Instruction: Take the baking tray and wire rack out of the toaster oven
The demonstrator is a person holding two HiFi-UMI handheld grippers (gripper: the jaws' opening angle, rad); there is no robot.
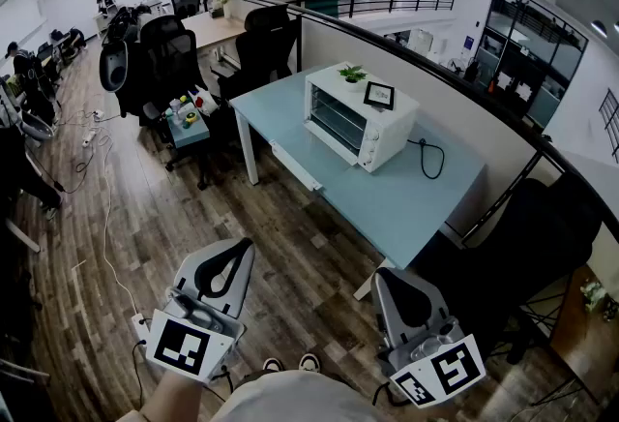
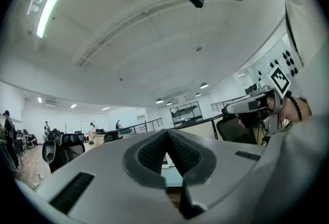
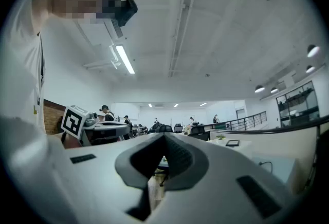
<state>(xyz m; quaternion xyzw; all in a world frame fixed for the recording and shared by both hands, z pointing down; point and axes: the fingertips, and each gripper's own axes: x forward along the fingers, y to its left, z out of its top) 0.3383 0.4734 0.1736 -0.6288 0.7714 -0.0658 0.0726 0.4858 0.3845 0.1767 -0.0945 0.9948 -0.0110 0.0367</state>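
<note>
A white toaster oven [image 1: 356,116] stands on the light blue table [image 1: 387,197], its glass door closed, so the tray and rack inside are hidden. A small potted plant [image 1: 352,74] and a black picture frame [image 1: 378,96] rest on top of it. Both grippers are held low and near me, well short of the table. The left gripper [image 1: 235,251] is shut with nothing in it, and its pads [image 2: 154,153] meet in the left gripper view. The right gripper [image 1: 387,279] is shut and empty too, its jaws closed together in the right gripper view.
A black cable [image 1: 431,157] runs from the oven across the table. Black office chairs [image 1: 266,38] and a stool with small items [image 1: 188,120] stand to the table's left. A dark chair [image 1: 527,246] sits right of the table. Wooden floor [image 1: 290,256] lies between me and the table.
</note>
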